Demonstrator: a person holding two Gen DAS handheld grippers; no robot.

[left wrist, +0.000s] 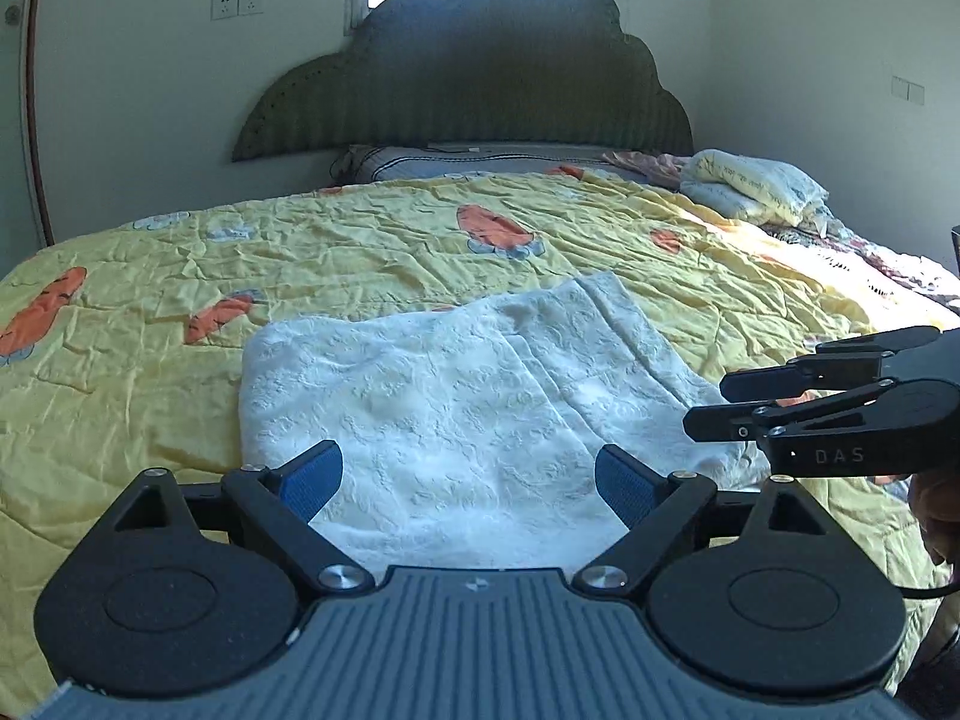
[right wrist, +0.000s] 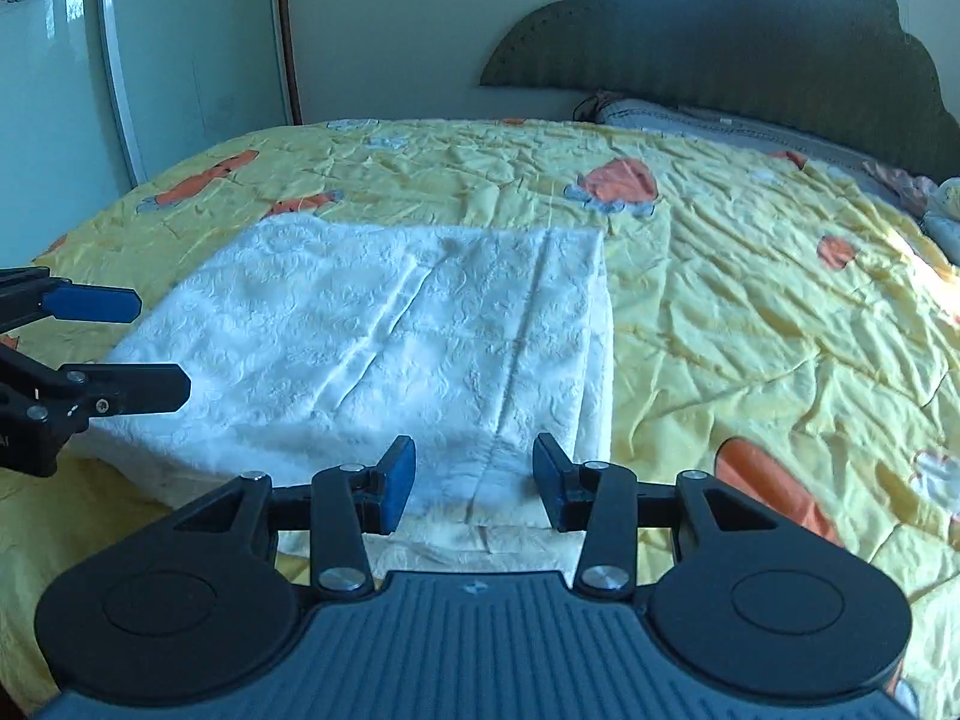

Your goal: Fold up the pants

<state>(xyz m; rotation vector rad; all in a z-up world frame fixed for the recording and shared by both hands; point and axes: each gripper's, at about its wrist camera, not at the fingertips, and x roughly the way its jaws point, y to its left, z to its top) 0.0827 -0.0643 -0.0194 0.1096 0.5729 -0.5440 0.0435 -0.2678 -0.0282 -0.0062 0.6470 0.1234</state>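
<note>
White textured pants point(left wrist: 456, 384) lie folded into a rough rectangle on the yellow bedspread point(left wrist: 360, 240), with long creases running across them. My left gripper point(left wrist: 468, 456) hovers over their near edge, blue pads wide apart and empty. My right gripper point(left wrist: 708, 405) comes in from the right beside the pants' right edge. In the right wrist view the pants point(right wrist: 390, 324) spread out ahead, and my right gripper point(right wrist: 474, 444) stands partly open above their near edge with nothing pinched. My left gripper point(right wrist: 161, 345) shows open at the left side of the pants.
The bedspread point(right wrist: 750, 330) with orange prints covers the whole bed. A dark green headboard point(left wrist: 468, 78) and a pillow point(left wrist: 480, 162) are at the far end. A bundled pale cloth point(left wrist: 756, 186) lies at the far right. Wardrobe doors point(right wrist: 120, 60) stand left of the bed.
</note>
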